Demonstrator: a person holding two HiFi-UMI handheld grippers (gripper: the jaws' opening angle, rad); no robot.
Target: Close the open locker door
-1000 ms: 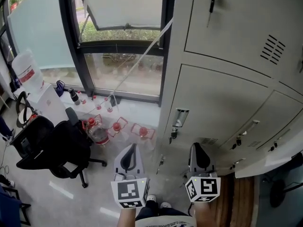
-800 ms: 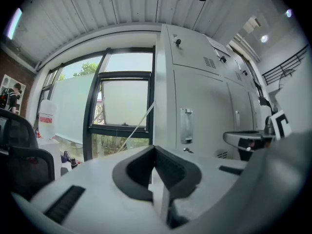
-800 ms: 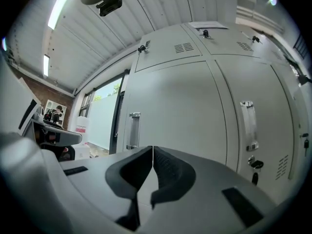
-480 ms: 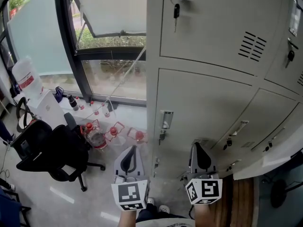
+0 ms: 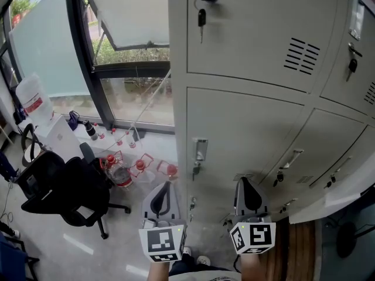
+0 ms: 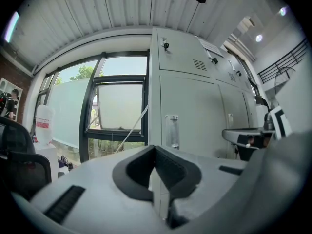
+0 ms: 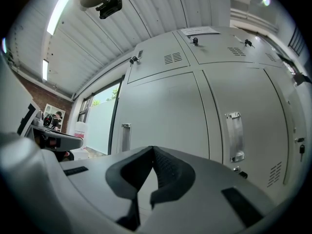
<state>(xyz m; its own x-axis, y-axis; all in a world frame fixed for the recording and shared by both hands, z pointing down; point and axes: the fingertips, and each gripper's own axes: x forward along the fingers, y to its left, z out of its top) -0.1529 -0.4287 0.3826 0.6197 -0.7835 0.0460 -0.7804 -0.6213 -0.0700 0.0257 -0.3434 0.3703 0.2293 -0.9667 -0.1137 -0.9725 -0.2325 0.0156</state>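
Holding left gripper (image 5: 166, 186) and right gripper (image 5: 244, 183) level and low before the lockers (image 5: 252, 127), each with jaws pressed together on nothing. Taking the door (image 5: 328, 202) to be, probably, the pale panel jutting out at lower right. Lying right of both grippers, nearer the right gripper, well apart from the left.

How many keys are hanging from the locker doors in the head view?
2: one key on the upper left door, another on the upper door at the right edge. More may lie out of frame.
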